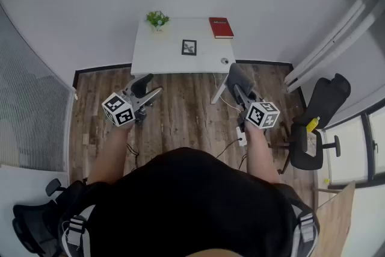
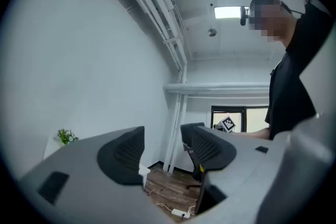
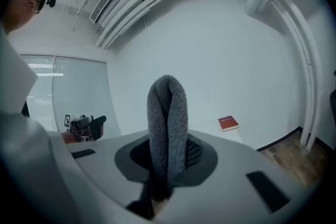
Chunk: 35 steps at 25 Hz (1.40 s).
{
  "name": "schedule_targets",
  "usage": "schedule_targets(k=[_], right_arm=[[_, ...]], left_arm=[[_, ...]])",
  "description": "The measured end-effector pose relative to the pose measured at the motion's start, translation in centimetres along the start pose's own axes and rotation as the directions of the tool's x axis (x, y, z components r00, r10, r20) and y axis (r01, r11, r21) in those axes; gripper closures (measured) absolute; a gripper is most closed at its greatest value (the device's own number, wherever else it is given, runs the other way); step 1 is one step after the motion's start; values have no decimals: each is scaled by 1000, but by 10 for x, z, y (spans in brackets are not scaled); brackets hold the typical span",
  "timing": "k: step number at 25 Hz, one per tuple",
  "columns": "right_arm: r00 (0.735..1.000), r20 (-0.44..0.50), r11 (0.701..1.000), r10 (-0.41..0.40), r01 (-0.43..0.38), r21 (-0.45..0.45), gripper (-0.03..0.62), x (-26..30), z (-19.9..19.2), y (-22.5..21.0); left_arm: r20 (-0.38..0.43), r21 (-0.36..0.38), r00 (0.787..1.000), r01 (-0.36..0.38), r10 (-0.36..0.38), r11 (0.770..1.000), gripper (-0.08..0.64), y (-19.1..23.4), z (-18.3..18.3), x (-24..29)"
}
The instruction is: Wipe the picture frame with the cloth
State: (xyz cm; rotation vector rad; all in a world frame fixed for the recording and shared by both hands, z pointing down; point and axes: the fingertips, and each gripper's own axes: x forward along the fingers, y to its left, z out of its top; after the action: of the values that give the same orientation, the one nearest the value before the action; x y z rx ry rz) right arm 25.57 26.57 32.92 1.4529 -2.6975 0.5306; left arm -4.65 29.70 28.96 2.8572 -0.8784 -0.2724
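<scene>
- Picture frame (image 1: 189, 47): lies flat near the middle of the white table (image 1: 150, 60). It has a dark rim and a pale centre. It looks nearly square from the head view, so I read no clear long axis.
- Right gripper (image 1: 239, 82): jaws are clamped on a folded grey cloth (image 3: 167, 123), a fleecy loop standing up between the pads. It hovers just short of the table's near right corner, over the wood floor (image 1: 180, 111).
- Left gripper (image 1: 150, 90): jaws are spread wide with nothing between them. It is short of the table's near edge, toward the left.
- Key relation: the frame sits beyond the cloth and to its left, further in on the table. The right gripper looks slightly nearer.
- Judgement: wiping is not yet begun. The cloth must go forward and left onto the frame, and the left gripper is free to steady it.
- Also on the table: a red book (image 1: 221, 27) at the far right and a small plant (image 1: 157, 19) at the far left corner.
</scene>
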Motion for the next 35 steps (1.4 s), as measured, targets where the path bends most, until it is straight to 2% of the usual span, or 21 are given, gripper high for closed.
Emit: schedule_targets(k=[4, 9, 13, 15, 22, 28, 35], right_arm=[[1000, -6, 999, -6, 6, -32, 549, -17, 9, -29], [1000, -12, 998, 14, -14, -60, 549, -22, 14, -53], [999, -23, 997, 28, -29, -65, 549, -21, 12, -71], [999, -29, 998, 26, -28, -62, 549, -21, 12, -82], [995, -72, 995, 63, -68, -67, 549, -7, 9, -94], [994, -65, 994, 91, -94, -56, 549, 13, 14, -94], [990, -94, 993, 106, -110, -31, 549, 38, -3, -91]], left_arm=[[-22, 78, 998, -51, 53, 996, 293, -13, 2, 16], [-57, 139, 991, -110, 119, 984, 319, -21, -7, 43], [-97, 227, 977, -162, 188, 960, 348, -23, -14, 61], [-94, 253, 971, -192, 221, 948, 394, -22, -14, 68], [-96, 229, 962, -228, 255, 946, 431, -21, -23, 78], [-95, 198, 957, -252, 274, 947, 482, -13, -26, 77], [-115, 172, 949, -273, 295, 946, 512, 8, -37, 70]])
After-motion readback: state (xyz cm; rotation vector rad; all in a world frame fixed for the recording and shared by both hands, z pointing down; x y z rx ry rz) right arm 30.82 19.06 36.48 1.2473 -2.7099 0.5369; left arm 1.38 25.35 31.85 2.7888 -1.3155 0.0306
